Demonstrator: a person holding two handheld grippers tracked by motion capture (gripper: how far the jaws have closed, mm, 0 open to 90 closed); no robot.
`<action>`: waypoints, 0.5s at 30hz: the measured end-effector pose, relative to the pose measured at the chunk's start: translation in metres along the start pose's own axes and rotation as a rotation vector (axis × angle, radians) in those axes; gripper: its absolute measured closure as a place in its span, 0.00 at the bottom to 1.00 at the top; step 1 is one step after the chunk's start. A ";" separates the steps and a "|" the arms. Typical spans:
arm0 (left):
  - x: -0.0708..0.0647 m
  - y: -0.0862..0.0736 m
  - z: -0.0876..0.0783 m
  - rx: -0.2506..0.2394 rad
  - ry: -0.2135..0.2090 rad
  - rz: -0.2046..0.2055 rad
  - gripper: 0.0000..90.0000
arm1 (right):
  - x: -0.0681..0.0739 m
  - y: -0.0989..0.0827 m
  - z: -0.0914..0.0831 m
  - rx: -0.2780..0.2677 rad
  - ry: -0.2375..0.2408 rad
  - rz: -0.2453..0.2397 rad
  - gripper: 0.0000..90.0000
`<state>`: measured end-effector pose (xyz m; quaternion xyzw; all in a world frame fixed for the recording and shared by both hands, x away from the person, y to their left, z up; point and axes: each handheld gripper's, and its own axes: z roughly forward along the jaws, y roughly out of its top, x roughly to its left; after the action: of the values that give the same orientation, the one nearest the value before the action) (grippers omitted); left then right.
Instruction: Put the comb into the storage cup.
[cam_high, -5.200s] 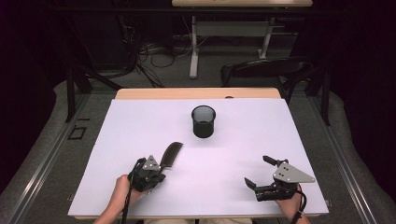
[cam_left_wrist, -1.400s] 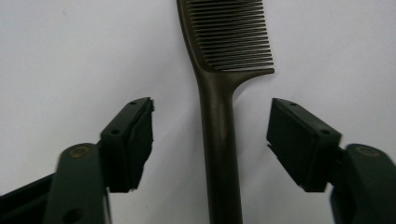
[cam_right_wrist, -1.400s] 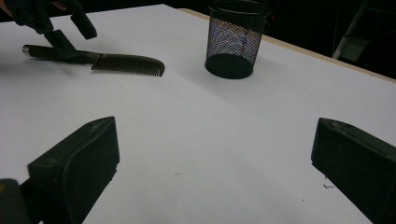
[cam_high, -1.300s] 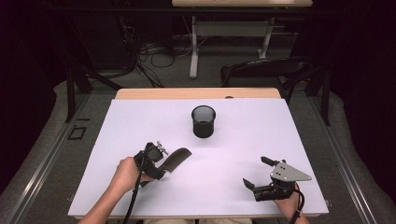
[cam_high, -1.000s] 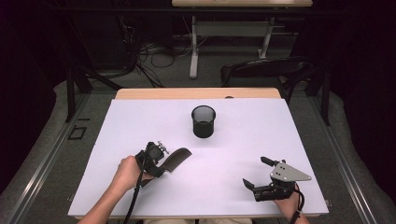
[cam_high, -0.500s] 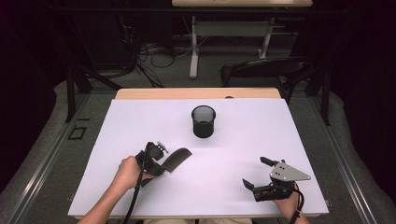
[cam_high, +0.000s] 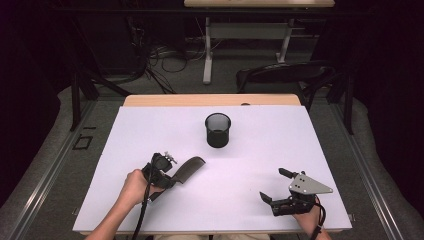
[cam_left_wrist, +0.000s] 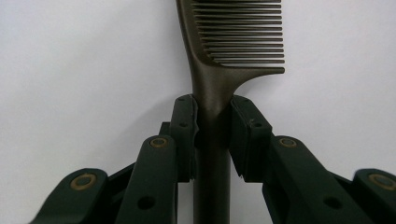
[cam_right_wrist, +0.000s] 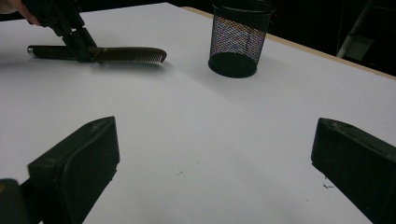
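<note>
Smooth, probably plastic comb (cam_left_wrist: 219, 70); wire-mesh cup (cam_right_wrist: 240, 39).

Tabletop (cam_high: 250, 200): white sheet over wood, wood strip showing at far edge. On it: black mesh cup (cam_high: 218, 130), upright, centre-far; dark comb (cam_high: 189, 168) lying flat, near-left, well apart from cup.

L tongs (cam_left_wrist: 212, 135) moved up onto comb (cam_left_wrist: 233, 42) handle, just closed & now pinch it.
</note>
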<state>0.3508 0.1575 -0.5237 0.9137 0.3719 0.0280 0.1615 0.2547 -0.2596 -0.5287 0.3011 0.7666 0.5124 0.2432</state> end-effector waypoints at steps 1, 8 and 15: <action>0.000 -0.001 -0.001 -0.005 0.001 -0.002 0.81 | 0.000 0.000 0.000 0.001 0.000 -0.001 0.01; 0.004 -0.008 -0.012 -0.081 -0.010 0.004 0.81 | 0.000 0.000 0.001 -0.001 0.000 0.002 0.01; 0.005 -0.013 -0.019 -0.159 -0.019 0.000 0.81 | 0.000 0.000 0.000 0.002 -0.004 0.000 0.01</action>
<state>0.3422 0.1754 -0.5100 0.8982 0.3668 0.0489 0.2372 0.2548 -0.2598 -0.5288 0.3023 0.7667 0.5110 0.2443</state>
